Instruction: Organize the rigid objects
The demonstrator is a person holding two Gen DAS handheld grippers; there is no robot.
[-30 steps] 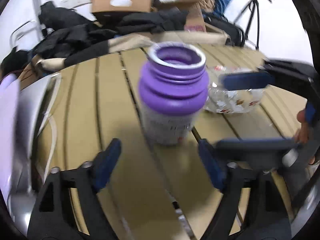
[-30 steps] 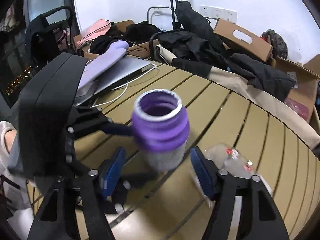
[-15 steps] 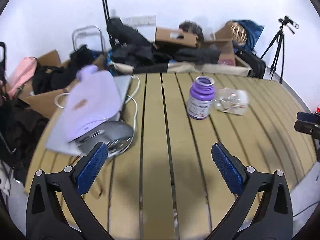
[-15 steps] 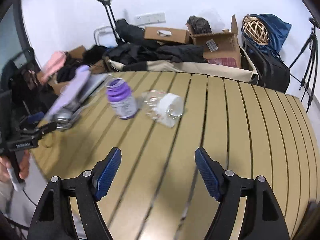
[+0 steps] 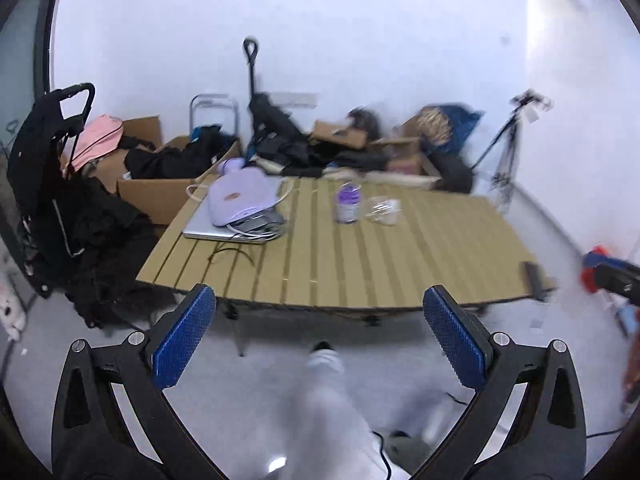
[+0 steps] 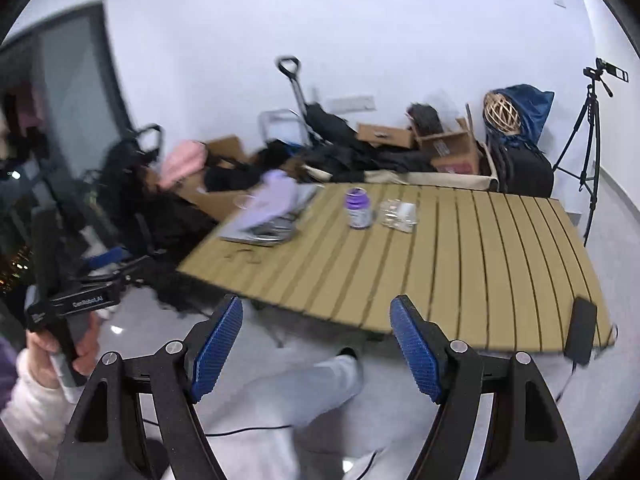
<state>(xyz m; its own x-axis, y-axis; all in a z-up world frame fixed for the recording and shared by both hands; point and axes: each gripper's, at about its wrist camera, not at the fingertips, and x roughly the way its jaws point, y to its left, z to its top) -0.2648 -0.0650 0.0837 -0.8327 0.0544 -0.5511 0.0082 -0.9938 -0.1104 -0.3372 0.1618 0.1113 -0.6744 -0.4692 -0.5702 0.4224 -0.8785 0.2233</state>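
A purple open-topped bottle [image 5: 347,203] stands upright on the slatted wooden table [image 5: 400,256], with a clear plastic packet [image 5: 382,209] lying just right of it. Both also show in the right wrist view, the bottle [image 6: 358,208] and the packet [image 6: 399,215]. My left gripper [image 5: 318,344] is open and empty, held off the table's near edge above the floor. My right gripper [image 6: 316,352] is open and empty, also back from the table [image 6: 480,264]. The left gripper's body [image 6: 76,300] shows at the left of the right wrist view.
A lilac hot-water bottle [image 5: 240,196] lies on a silver laptop [image 5: 208,228] with cables at the table's left. A black device [image 6: 580,330] sits at the near right corner. Boxes, dark clothes, a stroller [image 5: 52,160] and a tripod [image 6: 588,128] surround the table. My leg [image 5: 332,400] is below.
Both grippers have pulled far back from the purple bottle, from close around it to beyond the table's near edge. The bottle stays standing on the table.
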